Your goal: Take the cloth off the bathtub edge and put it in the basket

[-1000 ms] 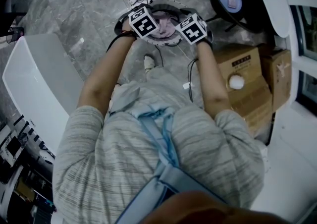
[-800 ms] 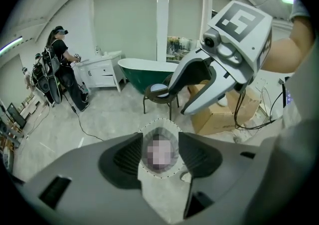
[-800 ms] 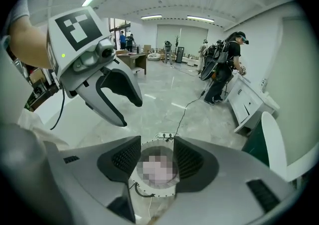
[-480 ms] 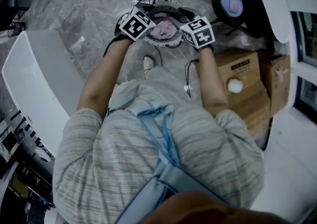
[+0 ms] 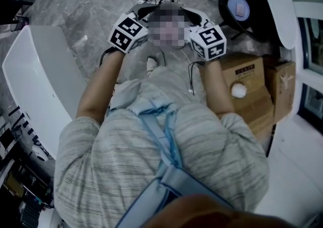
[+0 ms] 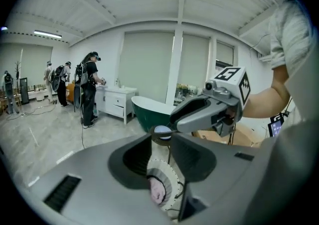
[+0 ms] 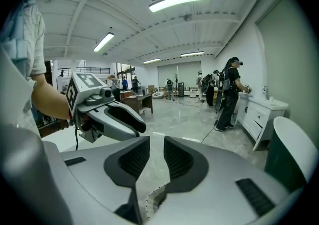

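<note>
Pink cloth (image 6: 157, 192) lies bunched — inside the white basket (image 6: 172, 176).

The left gripper (image 6: 160, 145) and right gripper (image 7: 156, 142) have both risen clear of the basket (image 6: 166, 178) — their jaws have just been closing, with nothing between them.

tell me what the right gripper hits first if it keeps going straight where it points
Nothing near, it seems: the right gripper, whose jaws have just been closing with nothing between them, aims at open grey floor. The left gripper sits off to one side of that line. Depth is hard to judge.
</note>
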Available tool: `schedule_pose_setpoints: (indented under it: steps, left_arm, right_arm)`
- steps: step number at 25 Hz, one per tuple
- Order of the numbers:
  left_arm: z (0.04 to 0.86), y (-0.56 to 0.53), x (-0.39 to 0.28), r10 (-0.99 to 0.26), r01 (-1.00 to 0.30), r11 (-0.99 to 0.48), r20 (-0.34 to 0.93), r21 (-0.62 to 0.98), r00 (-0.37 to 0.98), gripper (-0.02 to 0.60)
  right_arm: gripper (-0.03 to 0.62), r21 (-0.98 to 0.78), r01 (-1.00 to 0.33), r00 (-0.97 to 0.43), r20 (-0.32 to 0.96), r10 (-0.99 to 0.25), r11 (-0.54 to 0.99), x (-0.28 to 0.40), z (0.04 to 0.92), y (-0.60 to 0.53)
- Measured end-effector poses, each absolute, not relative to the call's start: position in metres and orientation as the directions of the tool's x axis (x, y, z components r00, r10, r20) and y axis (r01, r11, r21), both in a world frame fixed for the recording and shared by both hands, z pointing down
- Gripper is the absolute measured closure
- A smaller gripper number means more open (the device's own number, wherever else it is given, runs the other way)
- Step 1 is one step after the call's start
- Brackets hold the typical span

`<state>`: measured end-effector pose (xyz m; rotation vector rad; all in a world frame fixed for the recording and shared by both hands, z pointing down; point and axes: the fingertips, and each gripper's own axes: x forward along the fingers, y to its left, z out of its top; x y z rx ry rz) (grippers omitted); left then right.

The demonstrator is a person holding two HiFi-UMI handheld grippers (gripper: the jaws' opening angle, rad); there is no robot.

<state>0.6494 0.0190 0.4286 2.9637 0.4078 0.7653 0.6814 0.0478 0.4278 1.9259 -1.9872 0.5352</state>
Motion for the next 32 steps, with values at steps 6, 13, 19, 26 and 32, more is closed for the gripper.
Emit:
schedule_pose_setpoints:
  steps: [6, 13, 19, 26, 32]
  left_arm:
    - [0.402, 0.020, 0.627, 0.248, 0.226, -0.969, 0.368, 0.102, 0.896, 0.577]
    - [0.379, 0.021, 0.609, 0.226, 0.202, -0.973, 0.286, 0.110, 0.931, 0.577]
    - [0.362, 0.013, 0.590, 0.188, 0.160, -0.978, 0.233, 0.132, 0.954, 0.577]
    - [0.346, 0.000, 0.576, 0.139, 0.114, -0.982, 0.168, 0.150, 0.976, 0.577]
    - [0.340, -0.005, 0.574, 0.128, 0.109, -0.985, 0.140, 0.137, 0.982, 0.577]
  right_arm:
    - [0.589, -0.084, -0.996, -0.051, 0.400, -0.915, 0.019, 0.655, 0.408, 0.050]
    - [0.589, -0.102, -0.992, -0.096, 0.314, -0.944, 0.067, 0.633, 0.378, 0.050]
    - [0.589, -0.124, -0.987, -0.124, 0.220, -0.968, 0.098, 0.626, 0.353, 0.045]
    - [0.589, -0.155, -0.977, -0.174, 0.203, -0.964, 0.144, 0.612, 0.347, 0.033]
    - [0.589, -0.156, -0.976, -0.179, 0.194, -0.964, 0.150, 0.612, 0.343, 0.024]
